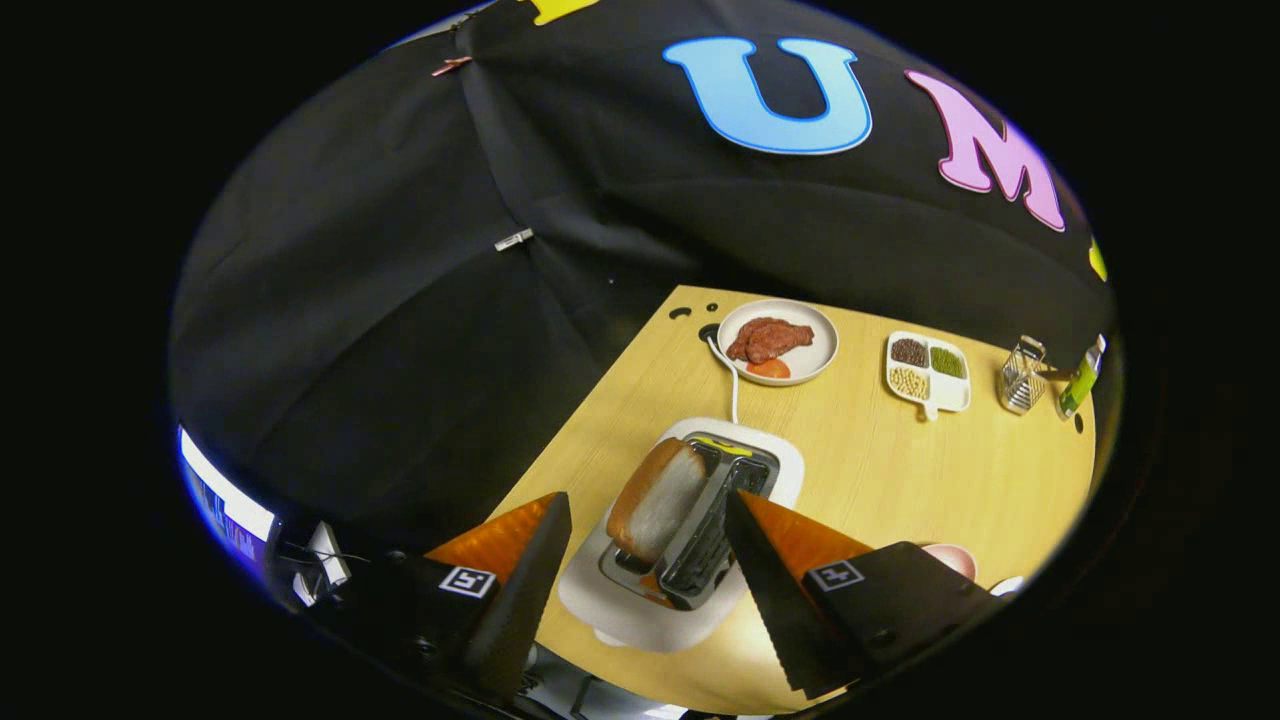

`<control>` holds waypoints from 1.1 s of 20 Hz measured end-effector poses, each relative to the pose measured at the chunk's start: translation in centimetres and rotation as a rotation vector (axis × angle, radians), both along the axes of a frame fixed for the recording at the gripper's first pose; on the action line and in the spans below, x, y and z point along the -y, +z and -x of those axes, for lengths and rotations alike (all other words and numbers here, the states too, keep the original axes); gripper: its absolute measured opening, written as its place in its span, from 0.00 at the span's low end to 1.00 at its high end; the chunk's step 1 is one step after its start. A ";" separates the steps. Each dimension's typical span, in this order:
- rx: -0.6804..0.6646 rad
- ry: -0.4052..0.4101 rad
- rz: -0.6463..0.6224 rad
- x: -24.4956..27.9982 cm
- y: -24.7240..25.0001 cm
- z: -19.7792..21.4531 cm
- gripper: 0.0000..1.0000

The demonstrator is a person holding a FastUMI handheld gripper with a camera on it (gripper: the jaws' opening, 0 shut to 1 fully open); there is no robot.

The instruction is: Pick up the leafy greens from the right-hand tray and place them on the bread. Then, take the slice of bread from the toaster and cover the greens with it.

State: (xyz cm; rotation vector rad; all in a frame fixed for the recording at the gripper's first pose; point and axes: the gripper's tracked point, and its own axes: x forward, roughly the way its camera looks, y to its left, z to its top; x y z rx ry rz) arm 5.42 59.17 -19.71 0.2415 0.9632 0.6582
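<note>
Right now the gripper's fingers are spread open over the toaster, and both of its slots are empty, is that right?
Not quite. The gripper is open over the toaster, but the slots are not both empty: the gripper view shows a slice of bread standing in the slot nearer the booth's wall. The other slot looks empty.
</note>
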 end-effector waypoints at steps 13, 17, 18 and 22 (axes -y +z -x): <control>-0.097 -0.086 0.156 -2.3 -6.0 -0.1 0.38; -0.116 -0.122 0.161 -1.3 -5.7 -0.1 0.14; -0.125 -0.125 0.145 -1.2 -5.4 -0.1 0.14; -0.116 -0.137 0.054 -0.5 -2.3 -0.6 0.14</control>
